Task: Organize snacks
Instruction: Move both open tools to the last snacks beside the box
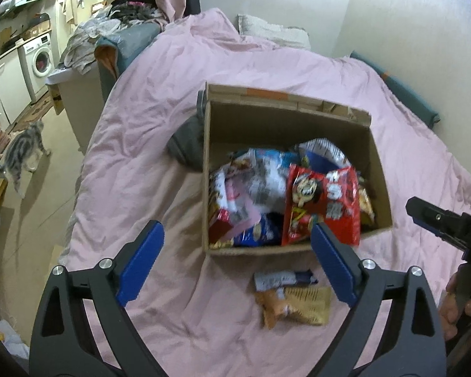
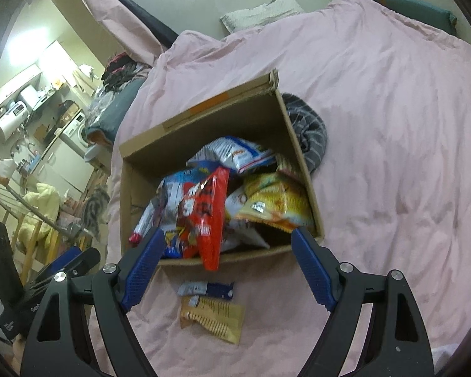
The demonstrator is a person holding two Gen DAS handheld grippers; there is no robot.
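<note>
An open cardboard box [image 1: 210, 172] sits on a pink duvet [image 1: 141, 163], heaped with snack packets; a red snack bag [image 1: 323, 201] leans against the near wall and pokes above the rim. Just in front of the box, on the duvet, lie a small blue-and-white packet [image 1: 284, 279] and a tan snack packet [image 1: 295, 309], touching. The left gripper [image 1: 237, 245] hangs above the duvet, jaws spread wide and holding nothing. The right gripper [image 2: 227, 251] is likewise wide apart and empty, near the box's front edge. A striped grey garment [image 2: 311, 132] lies against the box's side. A tabby cat [image 1: 25, 150] stands on the floor.
</note>
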